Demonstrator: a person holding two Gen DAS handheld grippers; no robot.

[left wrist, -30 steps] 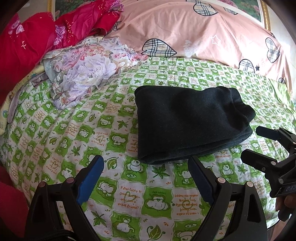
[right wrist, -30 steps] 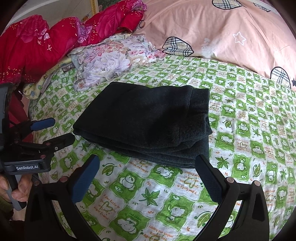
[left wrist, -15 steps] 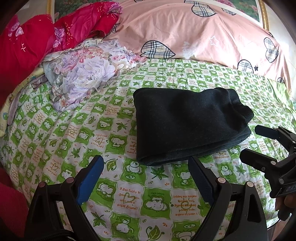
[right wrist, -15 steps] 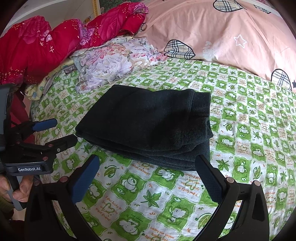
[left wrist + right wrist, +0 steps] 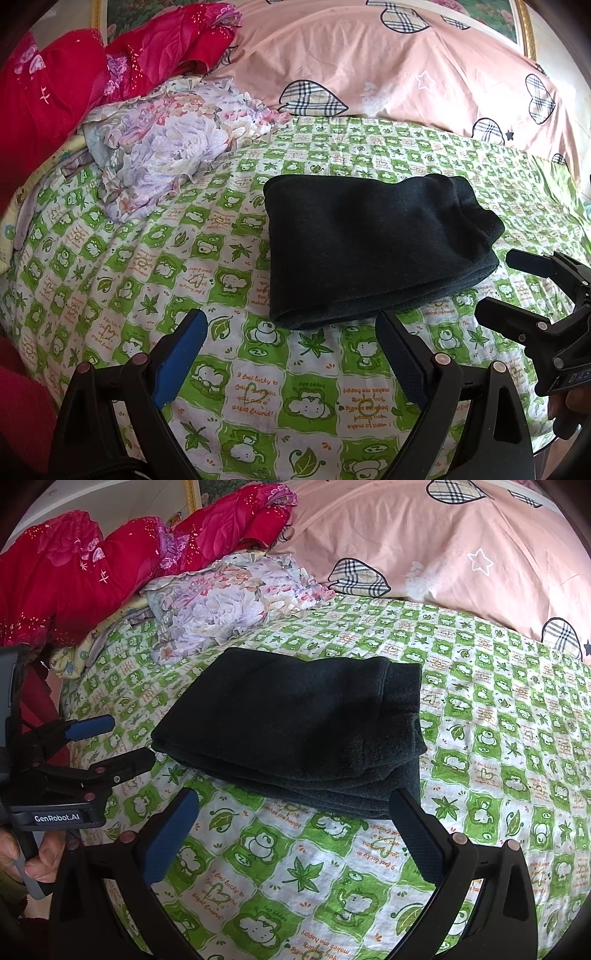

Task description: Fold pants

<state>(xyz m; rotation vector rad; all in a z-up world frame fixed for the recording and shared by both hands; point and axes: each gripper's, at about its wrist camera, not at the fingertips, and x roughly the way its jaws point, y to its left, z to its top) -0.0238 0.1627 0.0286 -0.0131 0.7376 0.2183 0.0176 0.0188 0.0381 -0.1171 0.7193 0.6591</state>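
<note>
1. The left wrist view looks forward over the bed sheet (image 5: 110, 280), from low and near its front edge.
2. The right wrist view looks the same way, from further right.
3. Both views share the folded pants (image 5: 369, 247) (image 5: 295, 734) and the pink pillow (image 5: 388, 70) (image 5: 461, 546).

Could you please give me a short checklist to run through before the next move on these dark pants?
1. Dark green fleece pants folded into a compact stack on the green-and-white checked bedsheet: ok.
2. Left gripper open and empty: ok.
3. Right gripper open and empty: ok.
4. Both grippers clear of the pants: ok.
5. Stacked edges aligned: not ok, lower layers jut out at the near right corner.
6. Floral ruffled cloth apart from the pants: ok.
</note>
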